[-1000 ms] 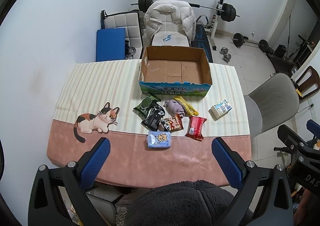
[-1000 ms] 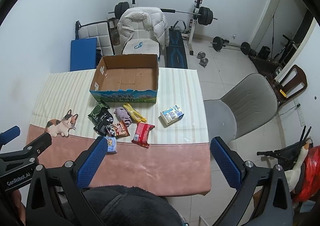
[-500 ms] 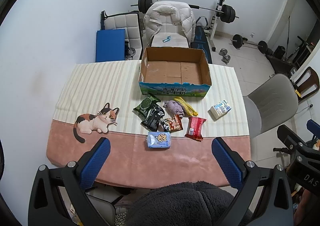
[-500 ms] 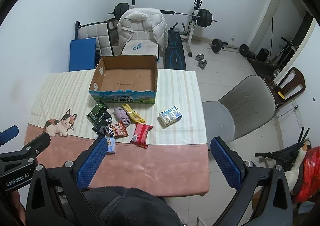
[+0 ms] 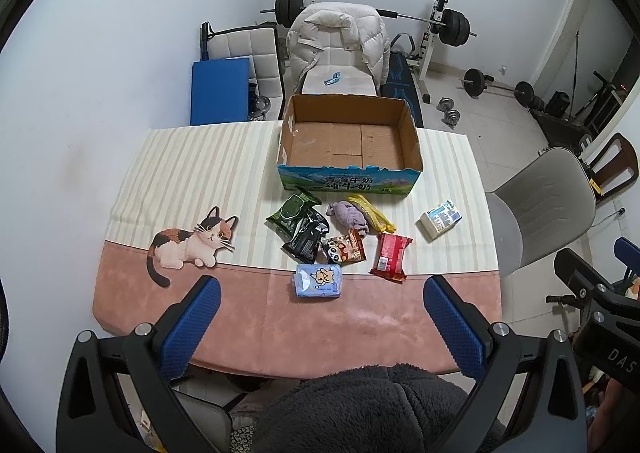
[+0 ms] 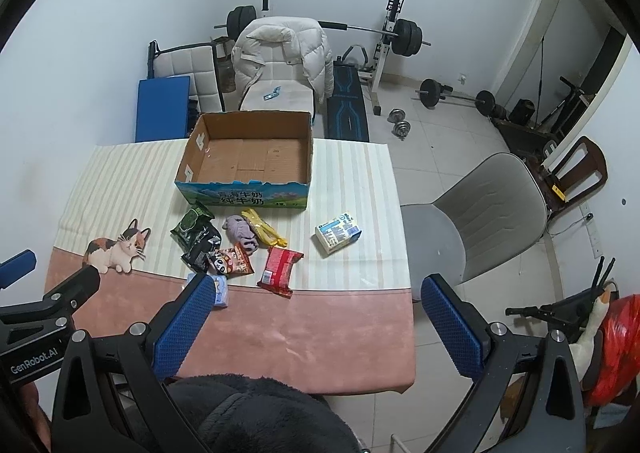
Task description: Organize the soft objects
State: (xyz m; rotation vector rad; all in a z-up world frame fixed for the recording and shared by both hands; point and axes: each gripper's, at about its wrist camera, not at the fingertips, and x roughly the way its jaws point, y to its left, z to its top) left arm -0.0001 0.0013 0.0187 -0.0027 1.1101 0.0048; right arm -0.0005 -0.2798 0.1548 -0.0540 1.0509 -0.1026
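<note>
Both sets of jaws spread wide, empty, high above the surface [image 5: 240, 317]. Snack packets [image 5: 308, 229] scattered just before an empty cardboard box [image 5: 348, 173].

The cardboard box [image 5: 348, 141] is showing a matt brown paper inside and a glossy printed front, while the tablecloth [image 5: 180, 173] is looking like soft, matt cloth. The snack packets [image 5: 304, 229] are glinting as shiny plastic film, and the purple toy [image 5: 348, 215] is looking like soft fabric. The gripper pads [image 5: 190, 333] are showing a rough, dimpled blue rubber on matt black plastic frames.
</note>
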